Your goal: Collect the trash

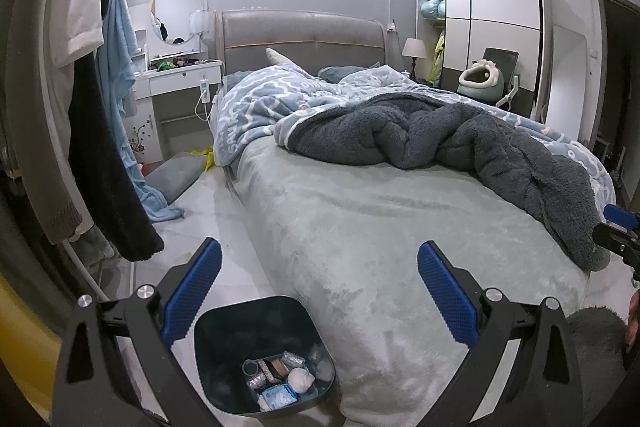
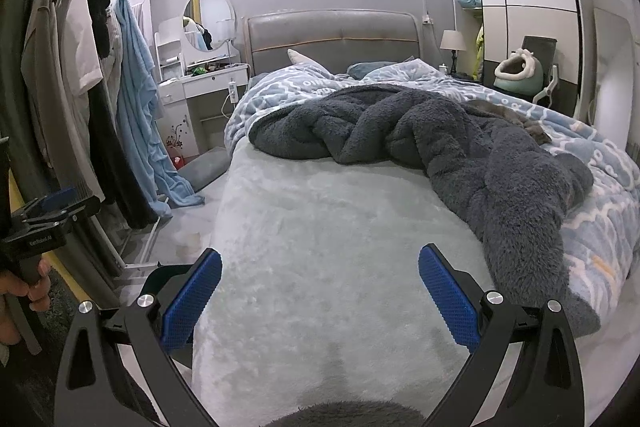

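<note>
While both grippers' jaws gape empty over the bed (image 2: 320, 227), only the left view shows the bin's (image 1: 224, 355) trash (image 1: 276, 375).

Trash-filled bin (image 1: 224, 343) sits beside the bed (image 1: 360, 227).

Trash bin (image 1: 256, 327) near rim cut off (frame edge); contents too small to identify.

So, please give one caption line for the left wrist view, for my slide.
Open left tool over a dark bin holding trash, at the foot of a bed.
</note>
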{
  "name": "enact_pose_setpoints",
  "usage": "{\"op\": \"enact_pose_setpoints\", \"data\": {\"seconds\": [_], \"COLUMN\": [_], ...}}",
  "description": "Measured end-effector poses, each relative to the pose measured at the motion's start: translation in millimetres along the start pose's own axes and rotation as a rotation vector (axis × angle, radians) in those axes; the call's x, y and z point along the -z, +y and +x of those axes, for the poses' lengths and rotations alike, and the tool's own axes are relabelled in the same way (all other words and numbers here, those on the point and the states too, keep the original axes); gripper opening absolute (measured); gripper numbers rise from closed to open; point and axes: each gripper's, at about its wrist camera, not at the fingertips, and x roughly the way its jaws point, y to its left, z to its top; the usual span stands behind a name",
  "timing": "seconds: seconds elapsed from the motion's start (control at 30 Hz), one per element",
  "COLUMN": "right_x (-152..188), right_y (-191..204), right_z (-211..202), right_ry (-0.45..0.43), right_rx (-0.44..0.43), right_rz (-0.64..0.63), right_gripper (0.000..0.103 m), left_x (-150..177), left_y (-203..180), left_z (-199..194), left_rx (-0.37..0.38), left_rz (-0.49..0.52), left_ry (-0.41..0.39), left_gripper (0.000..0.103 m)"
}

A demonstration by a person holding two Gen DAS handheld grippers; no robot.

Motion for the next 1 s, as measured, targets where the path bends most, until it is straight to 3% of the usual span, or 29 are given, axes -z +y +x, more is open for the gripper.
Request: {"op": "enact_pose_setpoints", "data": {"seconds": [1.0], "right_x": [0.3], "right_y": [-4.9], "right_z": [-0.4], "right_ry": [0.003], "right_rx": [-0.004], "right_rz": [0.003], "right_gripper": [0.100], "left_x": [0.6], "left_y": [3.0], "left_z": [3.2], "left_rx": [-0.010], "left_rz": [-0.009], "left_ry": [0.015], "left_gripper": [0.100]}}
